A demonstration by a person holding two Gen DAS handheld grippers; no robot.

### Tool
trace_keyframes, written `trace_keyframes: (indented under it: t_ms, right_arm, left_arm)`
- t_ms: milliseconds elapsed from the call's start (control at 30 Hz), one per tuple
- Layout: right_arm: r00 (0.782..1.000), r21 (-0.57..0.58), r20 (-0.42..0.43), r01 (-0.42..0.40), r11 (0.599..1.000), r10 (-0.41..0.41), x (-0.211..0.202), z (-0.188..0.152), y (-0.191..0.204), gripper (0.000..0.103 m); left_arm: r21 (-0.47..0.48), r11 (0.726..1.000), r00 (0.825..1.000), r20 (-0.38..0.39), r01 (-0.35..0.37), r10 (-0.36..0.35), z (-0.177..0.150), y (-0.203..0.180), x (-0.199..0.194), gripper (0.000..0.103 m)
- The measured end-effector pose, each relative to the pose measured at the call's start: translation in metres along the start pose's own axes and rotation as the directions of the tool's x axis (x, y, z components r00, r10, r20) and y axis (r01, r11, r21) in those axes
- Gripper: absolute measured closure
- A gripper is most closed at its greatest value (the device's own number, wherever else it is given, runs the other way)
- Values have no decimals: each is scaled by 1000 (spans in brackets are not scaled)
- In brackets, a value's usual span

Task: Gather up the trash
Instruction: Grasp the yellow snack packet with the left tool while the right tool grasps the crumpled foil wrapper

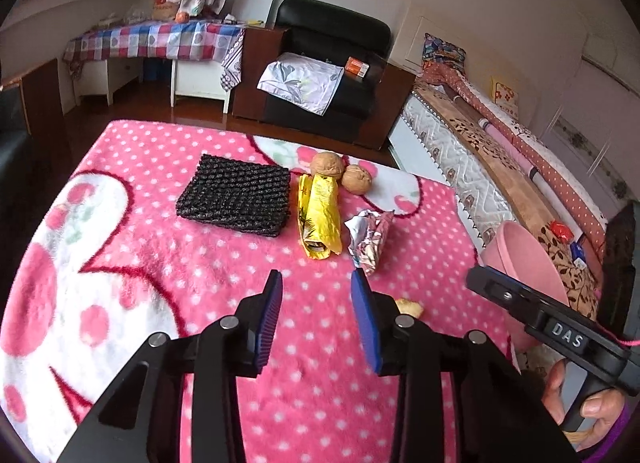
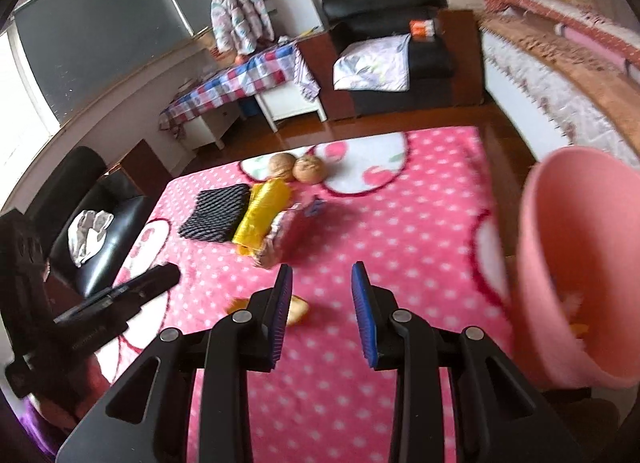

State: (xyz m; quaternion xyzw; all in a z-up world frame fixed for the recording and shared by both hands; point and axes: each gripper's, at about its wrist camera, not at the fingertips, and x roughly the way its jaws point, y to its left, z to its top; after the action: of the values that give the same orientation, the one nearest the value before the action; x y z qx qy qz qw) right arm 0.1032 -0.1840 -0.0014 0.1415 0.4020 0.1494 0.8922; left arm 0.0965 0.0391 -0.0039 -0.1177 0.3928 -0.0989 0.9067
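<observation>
— Left gripper: what is it doing?

— It hangs over the near part of the pink dotted blanket, blue pads spread wide, nothing between them. A yellowish scrap peeks out just beside its right finger.

— And the right gripper?

— Same stance: fingers well apart, empty, hovering above the blanket. That yellowish scrap lies just behind its left finger in the right wrist view, partly hidden.

— Where is the trash?

— Toward the far edge of the blanket, in a row. A black mesh pad lies on the left; a yellow wrapper is just beside it, and a crumpled silver-and-pink foil wrapper sits near the yellow one on the right. Two walnuts rest side by side at the far end of the yellow wrapper.

— Any bin?

— A pink bucket stands past the blanket's right edge. Something orange shows inside it, but it is too blurred to identify.
</observation>
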Motion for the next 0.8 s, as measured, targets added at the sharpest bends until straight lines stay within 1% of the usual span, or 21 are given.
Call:
trace_keyframes:
  t_ms: [200,333,433,633,767,800]
  right_arm:
    - [996,39,-79,-38,999,41,48,15,16,72]
    - [992,74,-117,-30,997,38,73,19,21,72]
    - [992,99,-120,-14,995,26,85,22,21,72]
    - [991,138,-123,-35,990,53,99,27,17,72]
    - [991,165,-113,-48,985,67,96,27,10,72]
    - [992,168,-107,-46,985,65,94,28,7,74]
  left_arm:
    - [-3,1000,1000,-9,0,0,6,9,12,68]
    - [-4,1000,1000,-7,3,-3,14,16,18,68]
    - [-2,1000,1000,-14,17,-17,19,17,24,68]
    - [19,999,999,-28,45,-44,28,9,43,68]
    - [20,998,998,-47,52,-51,33,7,60,68]
    - [19,998,997,-50,53,-52,34,6,64,68]
